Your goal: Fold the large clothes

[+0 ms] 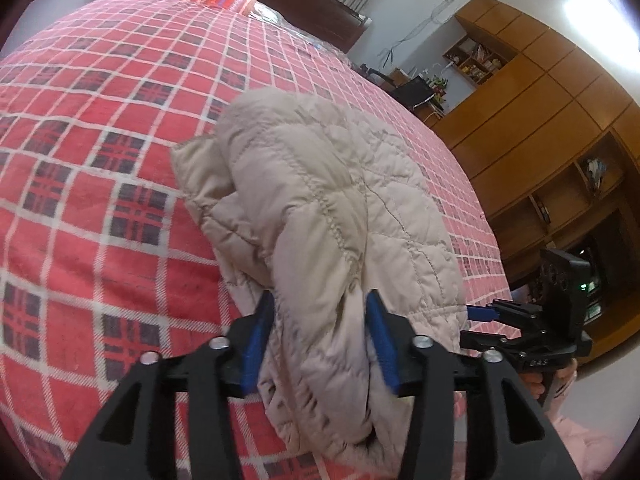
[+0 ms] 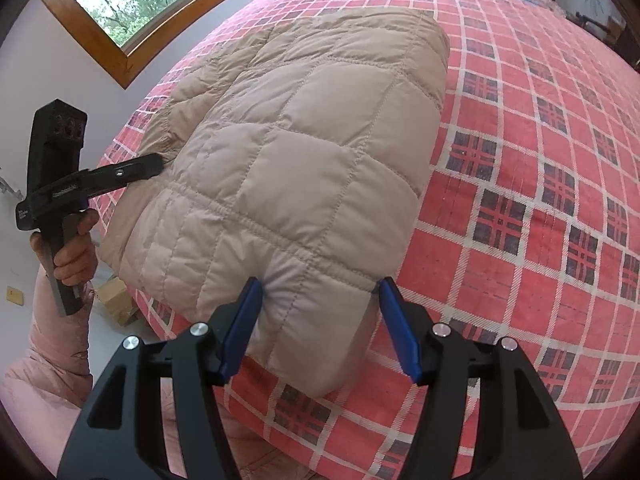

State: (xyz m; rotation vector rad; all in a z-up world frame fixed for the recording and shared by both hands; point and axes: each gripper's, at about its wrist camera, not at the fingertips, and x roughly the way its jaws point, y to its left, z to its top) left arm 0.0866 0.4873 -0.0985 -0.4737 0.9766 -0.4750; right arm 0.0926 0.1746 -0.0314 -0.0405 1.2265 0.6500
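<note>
Two grippers, left gripper [image 1: 320,320] and right gripper [image 2: 318,308], straddle the puffy, light jacket's [image 2: 304,152] near edge, jaws spread, seemingly unclenched; thick seams give slippery fabric purchase.

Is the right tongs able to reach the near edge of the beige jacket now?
Probably yes: the right tongs stand open with the beige jacket edge already between the blue fingers, nothing in between.

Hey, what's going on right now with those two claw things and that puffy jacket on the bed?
Left gripper and right gripper: both straddling the near edge of the jacket, jaws wide. Jacket folded up on the checked bedspread. Nothing in the way.
</note>
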